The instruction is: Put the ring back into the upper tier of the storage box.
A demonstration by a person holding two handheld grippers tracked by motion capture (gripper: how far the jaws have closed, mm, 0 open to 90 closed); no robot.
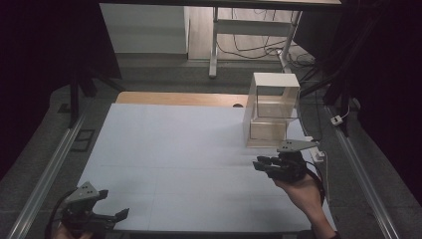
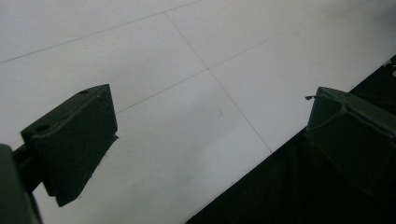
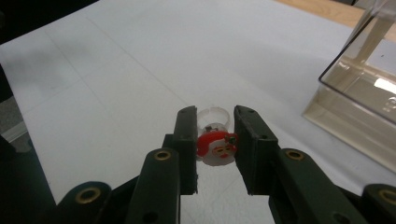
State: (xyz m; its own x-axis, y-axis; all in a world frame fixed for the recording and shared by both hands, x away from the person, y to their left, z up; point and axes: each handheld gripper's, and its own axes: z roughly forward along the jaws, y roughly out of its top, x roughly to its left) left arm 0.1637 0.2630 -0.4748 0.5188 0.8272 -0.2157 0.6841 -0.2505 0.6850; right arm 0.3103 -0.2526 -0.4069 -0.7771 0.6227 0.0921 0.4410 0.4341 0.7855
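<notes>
My right gripper (image 3: 215, 140) is shut on a small clear plastic ring with a red and white Santa face (image 3: 215, 143); both pads press its sides and hold it above the white table sheet. In the high view that right gripper (image 1: 263, 164) hovers at the right, just in front of a clear plastic box (image 1: 271, 109) that stands open toward me. My left gripper (image 1: 112, 211) rests at the table's near left corner, its jaws spread wide with nothing between them. In the left gripper view its two fingers (image 2: 74, 140) frame the bare sheet and the table's dark front edge.
A white sheet (image 1: 174, 149) covers the table, with a strip of wood (image 1: 174, 98) at its far edge. Metal rails (image 1: 47, 174) run along both sides. A desk frame and cables stand on the floor beyond. The clear box (image 3: 364, 93) lies to the right in the right gripper view.
</notes>
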